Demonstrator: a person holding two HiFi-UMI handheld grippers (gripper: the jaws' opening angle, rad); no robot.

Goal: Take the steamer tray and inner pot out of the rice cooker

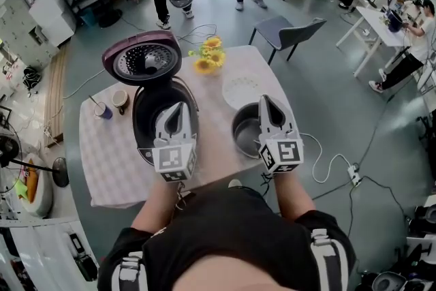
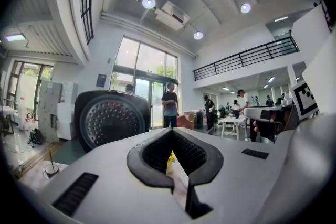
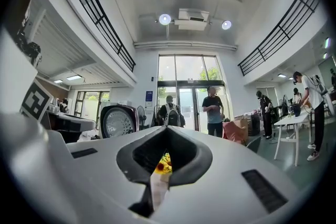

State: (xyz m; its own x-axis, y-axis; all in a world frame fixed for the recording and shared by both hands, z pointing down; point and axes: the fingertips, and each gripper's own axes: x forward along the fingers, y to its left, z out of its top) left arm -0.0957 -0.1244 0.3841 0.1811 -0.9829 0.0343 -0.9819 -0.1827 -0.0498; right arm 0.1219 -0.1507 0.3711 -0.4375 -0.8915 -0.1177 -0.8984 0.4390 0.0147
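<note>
The rice cooker stands on the table with its lid raised, and its cavity looks dark. The metal inner pot sits on the cloth to its right. A white steamer tray lies behind the pot. My left gripper hovers over the cooker's opening, shut and holding nothing. My right gripper is above the pot's right rim, also shut and holding nothing. In the left gripper view the lid stands ahead to the left. In the right gripper view the lid appears further left.
Sunflowers stand at the table's far edge, and two cups sit left of the cooker. A grey chair is beyond the table. Cables and a power strip lie on the floor to the right. People stand further back.
</note>
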